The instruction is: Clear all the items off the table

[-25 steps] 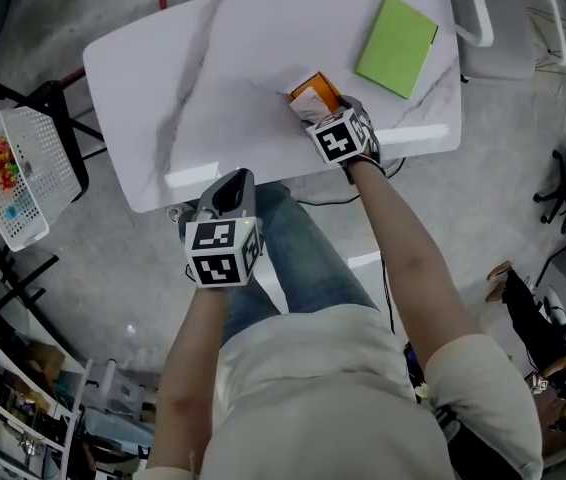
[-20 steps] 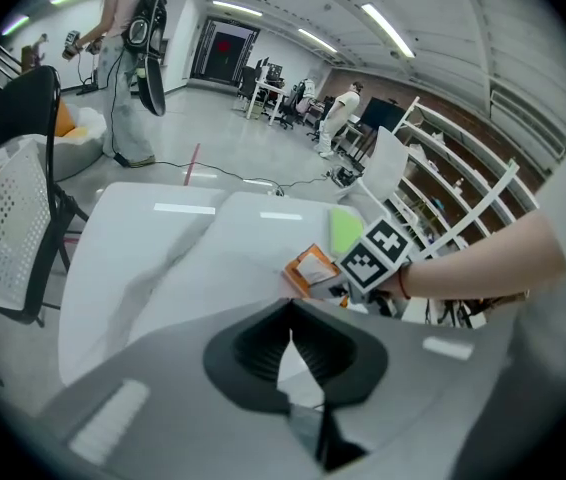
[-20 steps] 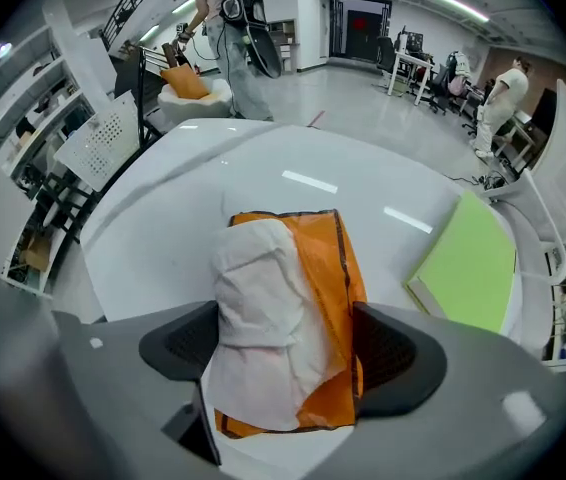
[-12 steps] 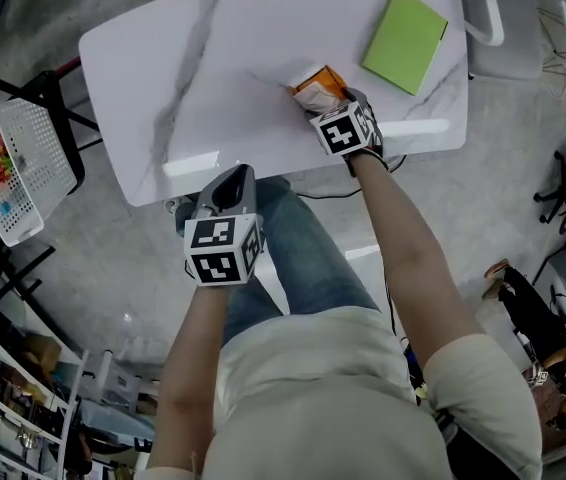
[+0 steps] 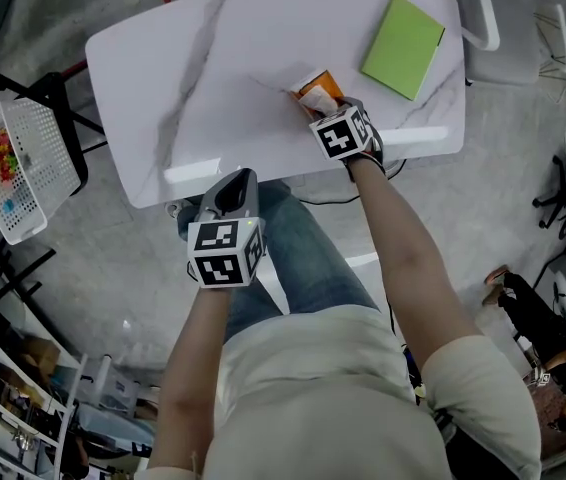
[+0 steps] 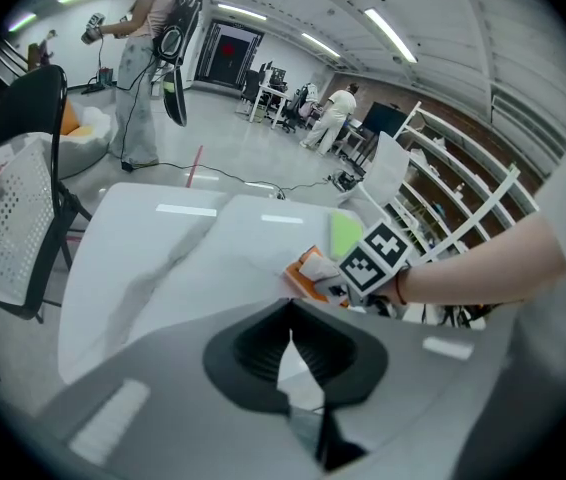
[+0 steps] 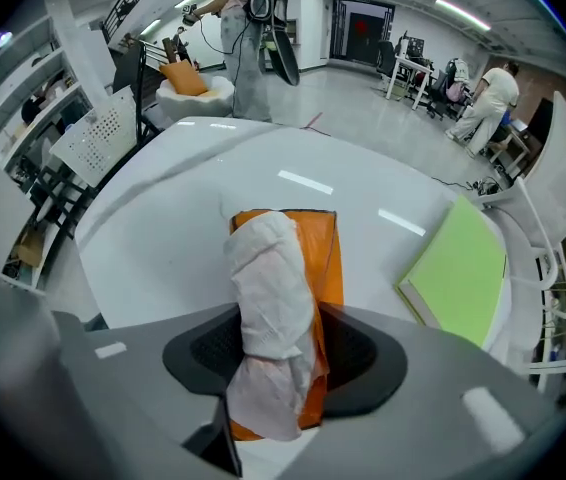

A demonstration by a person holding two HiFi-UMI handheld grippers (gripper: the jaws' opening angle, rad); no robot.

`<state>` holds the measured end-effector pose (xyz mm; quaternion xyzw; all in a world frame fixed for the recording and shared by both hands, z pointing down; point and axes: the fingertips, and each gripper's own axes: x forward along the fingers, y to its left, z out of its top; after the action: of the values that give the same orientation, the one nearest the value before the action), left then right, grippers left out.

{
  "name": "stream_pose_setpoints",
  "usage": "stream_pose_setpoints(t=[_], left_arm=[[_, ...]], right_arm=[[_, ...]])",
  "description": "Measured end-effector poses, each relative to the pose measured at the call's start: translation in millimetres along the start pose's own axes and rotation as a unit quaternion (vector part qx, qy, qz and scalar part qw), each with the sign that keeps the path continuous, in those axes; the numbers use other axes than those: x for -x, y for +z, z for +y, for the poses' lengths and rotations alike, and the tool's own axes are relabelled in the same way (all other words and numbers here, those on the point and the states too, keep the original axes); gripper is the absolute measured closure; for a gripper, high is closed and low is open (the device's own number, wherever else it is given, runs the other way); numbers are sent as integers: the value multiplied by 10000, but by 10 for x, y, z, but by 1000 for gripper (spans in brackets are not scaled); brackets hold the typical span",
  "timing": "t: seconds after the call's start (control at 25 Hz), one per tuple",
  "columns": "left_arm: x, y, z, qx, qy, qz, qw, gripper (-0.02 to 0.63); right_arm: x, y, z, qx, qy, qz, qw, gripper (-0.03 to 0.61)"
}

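An orange tissue pack with a white tissue sticking out of it lies near the front edge of the white marble table. My right gripper points steeply down over the pack. Its jaws have just been closing, and in the right gripper view the pads sit against both sides of the pack. A green notebook lies flat at the table's far right corner. My left gripper hangs shut and empty off the table's front edge, above the person's lap.
A white perforated basket with small colourful items sits on a black chair left of the table. A white rack stands at the table's right end. People stand in the room far behind.
The right gripper's jaws have closed in onto the orange tissue pack. The left gripper has stayed in place.
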<state>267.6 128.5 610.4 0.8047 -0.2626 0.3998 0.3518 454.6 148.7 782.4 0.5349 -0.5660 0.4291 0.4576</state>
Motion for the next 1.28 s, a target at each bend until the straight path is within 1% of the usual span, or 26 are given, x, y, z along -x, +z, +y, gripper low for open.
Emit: stream_pose_setpoints(t=[0.24, 0.72, 1.28], left_arm=[[74, -2, -16, -28, -12, -74, 10000, 604], [283, -5, 46, -57, 70, -252, 9996, 604], [585, 15, 219, 63, 202, -460, 9987, 604]], right_arm=[[95, 32, 12, -27, 4, -46, 10000, 385], [377, 110, 171, 7, 2, -196, 9998, 385], [850, 239, 459, 95, -15, -450, 9989, 383]])
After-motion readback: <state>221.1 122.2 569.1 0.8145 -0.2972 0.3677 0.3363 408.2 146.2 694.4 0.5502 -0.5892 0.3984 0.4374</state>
